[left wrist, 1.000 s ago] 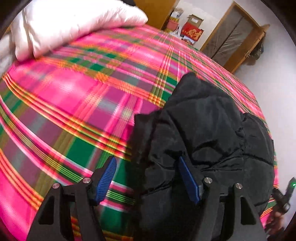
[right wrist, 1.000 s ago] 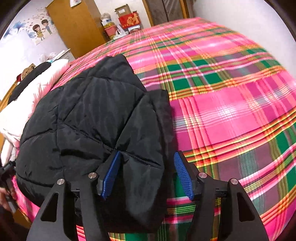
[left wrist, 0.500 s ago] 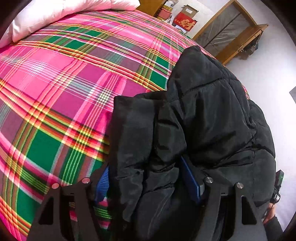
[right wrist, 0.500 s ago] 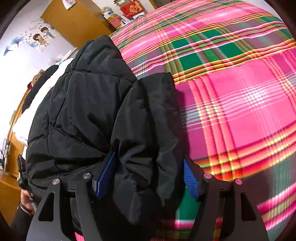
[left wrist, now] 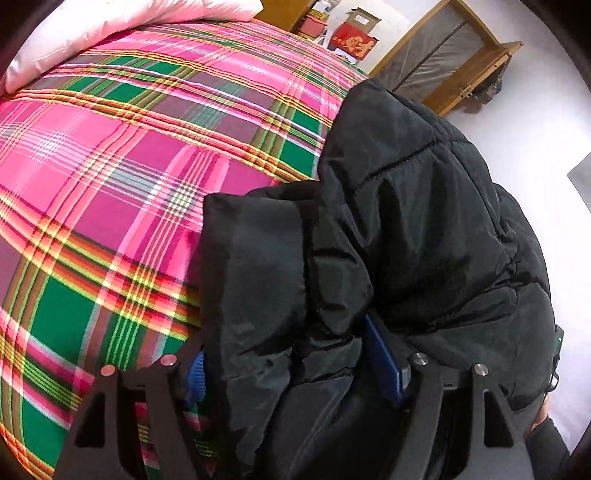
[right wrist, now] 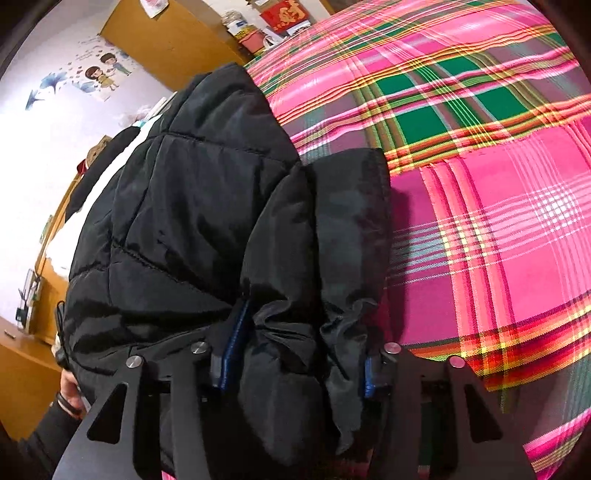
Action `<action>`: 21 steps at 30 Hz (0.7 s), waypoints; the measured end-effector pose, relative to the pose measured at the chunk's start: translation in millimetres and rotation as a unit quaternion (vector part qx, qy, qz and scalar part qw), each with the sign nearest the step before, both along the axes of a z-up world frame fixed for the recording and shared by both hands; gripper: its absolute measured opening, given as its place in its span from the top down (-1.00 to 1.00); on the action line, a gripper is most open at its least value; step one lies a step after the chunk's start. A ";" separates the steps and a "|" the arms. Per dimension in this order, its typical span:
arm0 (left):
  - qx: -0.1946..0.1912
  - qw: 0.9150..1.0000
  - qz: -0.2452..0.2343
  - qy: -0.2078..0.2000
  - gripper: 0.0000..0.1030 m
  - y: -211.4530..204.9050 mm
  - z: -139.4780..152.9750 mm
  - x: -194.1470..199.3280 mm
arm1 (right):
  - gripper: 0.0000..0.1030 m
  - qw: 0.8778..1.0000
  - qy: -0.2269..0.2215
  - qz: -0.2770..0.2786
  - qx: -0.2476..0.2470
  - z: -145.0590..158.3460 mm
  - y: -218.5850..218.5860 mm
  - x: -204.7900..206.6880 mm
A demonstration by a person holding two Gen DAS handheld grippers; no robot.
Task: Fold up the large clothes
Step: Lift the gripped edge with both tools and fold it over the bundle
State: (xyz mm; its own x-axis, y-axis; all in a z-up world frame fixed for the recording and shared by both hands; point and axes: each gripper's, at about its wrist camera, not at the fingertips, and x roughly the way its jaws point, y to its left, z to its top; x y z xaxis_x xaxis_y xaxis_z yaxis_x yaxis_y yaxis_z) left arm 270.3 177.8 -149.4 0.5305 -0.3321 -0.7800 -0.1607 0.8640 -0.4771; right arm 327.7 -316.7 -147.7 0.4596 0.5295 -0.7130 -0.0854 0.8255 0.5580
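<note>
A black padded jacket (left wrist: pixel 399 221) lies bunched on the pink and green plaid bed cover (left wrist: pixel 110 177). My left gripper (left wrist: pixel 291 369) has a thick fold of the jacket's near edge between its blue pads (left wrist: pixel 384 358); the left pad is mostly hidden by cloth. In the right wrist view the same jacket (right wrist: pixel 192 206) fills the left half, and my right gripper (right wrist: pixel 299 354) has a bunched fold of its edge between its pads (right wrist: pixel 236 339). Both grippers appear shut on the fabric, one at each end of the near edge.
A white pillow (left wrist: pixel 110 33) lies at the head of the bed. A wooden framed door (left wrist: pixel 443 62) and red boxes (left wrist: pixel 354 37) stand beyond. A wooden wardrobe (right wrist: pixel 166 44) and a desk (right wrist: pixel 22 354) stand beside the bed. A hand (right wrist: pixel 70 387) shows at lower left.
Both grippers moved forward onto the jacket's near edge, took thick folds between their pads and closed somewhat. The jacket now bulges up and fills more of both views.
</note>
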 end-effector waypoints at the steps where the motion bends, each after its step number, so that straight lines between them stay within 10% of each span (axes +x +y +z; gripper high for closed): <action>1: -0.004 1.000 -0.003 -0.001 -0.42 1.1 -0.3 0.1 | 0.08 1.000 0.000 0.000 0.002 -0.2 -0.1 1.6; 10: 0.014 1.000 -0.006 -0.011 0.30 -12.1 16.3 7.3 | 0.48 1.000 -0.002 -0.016 -0.020 19.0 10.1 2.1; 21: 0.019 0.996 0.007 -0.082 0.53 -8.2 91.3 -13.3 | 0.65 0.998 -0.058 -0.016 -0.017 92.2 15.6 -24.6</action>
